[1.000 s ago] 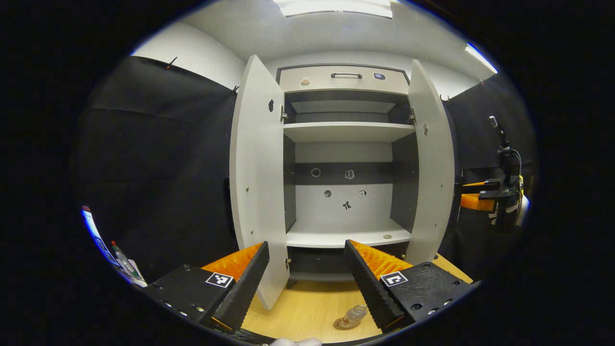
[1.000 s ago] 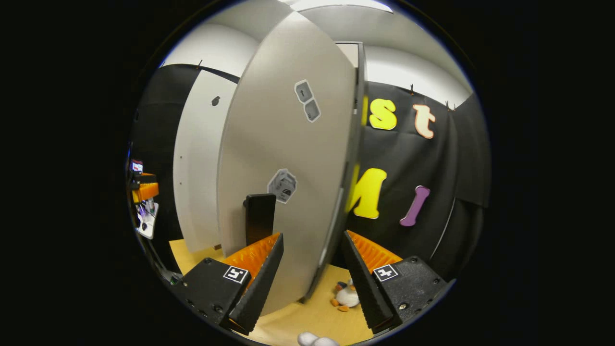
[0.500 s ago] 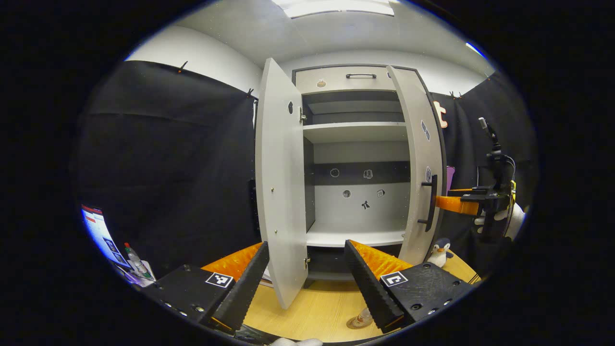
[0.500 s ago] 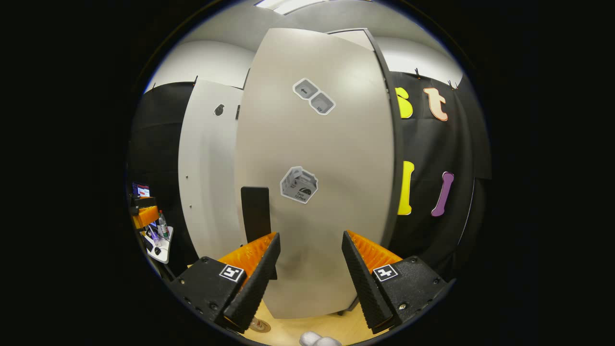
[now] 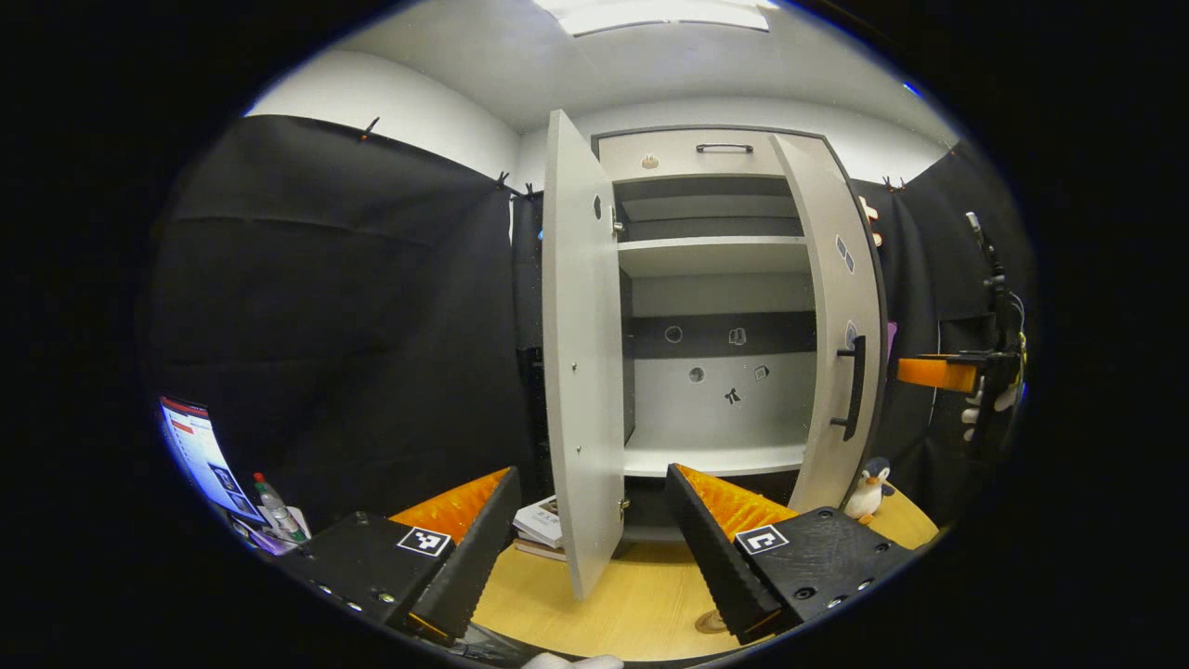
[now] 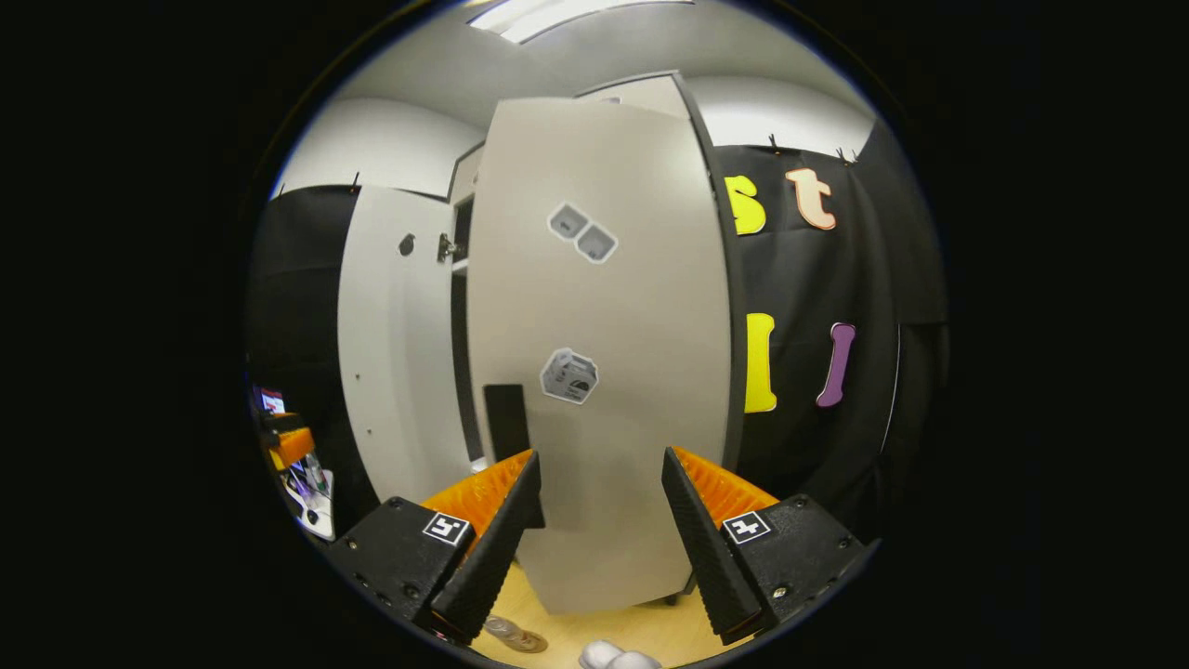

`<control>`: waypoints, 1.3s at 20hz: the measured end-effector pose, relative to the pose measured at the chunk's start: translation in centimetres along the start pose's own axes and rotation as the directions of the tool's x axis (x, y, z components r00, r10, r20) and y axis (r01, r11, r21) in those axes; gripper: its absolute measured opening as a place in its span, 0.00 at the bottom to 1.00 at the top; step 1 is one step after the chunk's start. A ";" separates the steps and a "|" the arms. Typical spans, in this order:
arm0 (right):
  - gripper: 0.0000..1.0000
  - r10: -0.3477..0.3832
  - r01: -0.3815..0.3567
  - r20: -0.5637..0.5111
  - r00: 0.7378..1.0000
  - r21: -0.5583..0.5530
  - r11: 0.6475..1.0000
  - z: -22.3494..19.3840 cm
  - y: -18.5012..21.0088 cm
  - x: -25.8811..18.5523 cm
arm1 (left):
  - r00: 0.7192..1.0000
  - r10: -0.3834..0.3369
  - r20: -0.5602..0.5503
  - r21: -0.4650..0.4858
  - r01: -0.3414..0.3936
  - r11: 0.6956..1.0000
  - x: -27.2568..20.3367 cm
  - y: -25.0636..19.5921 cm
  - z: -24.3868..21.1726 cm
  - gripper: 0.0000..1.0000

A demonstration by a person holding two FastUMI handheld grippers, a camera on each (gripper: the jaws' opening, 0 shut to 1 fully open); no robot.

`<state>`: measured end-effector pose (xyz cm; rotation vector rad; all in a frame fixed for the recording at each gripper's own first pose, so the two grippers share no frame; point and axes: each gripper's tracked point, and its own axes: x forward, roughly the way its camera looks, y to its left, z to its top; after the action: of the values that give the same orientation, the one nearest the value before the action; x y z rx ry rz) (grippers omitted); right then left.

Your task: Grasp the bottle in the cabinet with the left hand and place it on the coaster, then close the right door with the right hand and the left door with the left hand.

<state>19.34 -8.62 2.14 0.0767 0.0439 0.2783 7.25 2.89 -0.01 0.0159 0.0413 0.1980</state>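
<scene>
Cabinet [image 5: 715, 279] stood on the wooden table [image 5: 632, 604], shelves bare as far as I could see. Right door [image 5: 829, 307] was swung most of the way in, small gap left on the latch side. Its black bar handle [image 5: 851, 386] faced out, with stickers [image 6: 581, 232] on the front face. Left door [image 5: 583, 344] was open, edge-on to the left gripper view, lower corner just over the table.

Judgement: both are stiff flat panels on hinges and should swing light. No grasp needed; push flat on the outer face near the free edge, away from the hinge. Risk is a finger slipping off the edge or catching the handle.

Right gripper [image 6: 594, 520] was wide open, holding nothing, pointed at the right door's front; contact not clear. Left gripper [image 5: 590, 539] was also spread wide and empty, straddling the left door's lower edge in view, not on it.

Bottle: only the coaster rim [image 5: 712, 623] and a bit of clear base [image 6: 506, 630] showed at the table's near edge, mostly hidden by fingers. Looked placed; clear and small, likely light and slick.

Small stuff: penguin toy [image 5: 868, 491] right of the cabinet, book [image 5: 543, 520] left of the left door.
</scene>
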 end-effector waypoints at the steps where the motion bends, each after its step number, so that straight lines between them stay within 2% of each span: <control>1: 0.80 0.006 -0.006 0.002 1.000 0.003 1.000 -0.1 0.7 -1.0 | 1.000 0.006 0.003 0.002 -0.006 1.000 0.2 0.9 -0.1 0.95; 8: 0.80 -0.016 0.017 -0.019 1.000 0.024 1.000 -2.1 5.1 -7.2 | 0.999 0.035 0.022 0.038 -0.036 0.999 4.0 8.8 -0.3 0.95; 13: 0.80 -0.091 0.092 -0.051 0.995 0.004 0.996 -3.4 7.7 -11.6 | 1.000 0.014 0.027 0.036 -0.015 0.999 9.6 13.4 -1.1 0.96; 16: 0.80 -0.157 0.156 -0.054 0.986 -0.023 0.988 -3.6 8.6 -14.2 | 0.999 -0.021 0.043 0.028 0.019 0.999 13.2 14.4 -1.3 0.95; 22: 0.81 -0.236 0.233 -0.072 0.969 -0.051 0.971 -4.1 9.4 -17.5 | 0.995 -0.082 0.063 0.004 0.082 0.997 18.8 13.9 -1.2 0.95; 26: 0.80 -0.250 0.248 -0.078 0.965 -0.031 0.968 -4.4 9.2 -18.3 | 0.990 -0.130 0.055 -0.005 0.131 0.991 20.4 12.8 -1.7 0.95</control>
<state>-0.98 -4.53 -0.88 0.0378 0.1310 0.0299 24.61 19.42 -2.23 0.0103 -0.0125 0.0666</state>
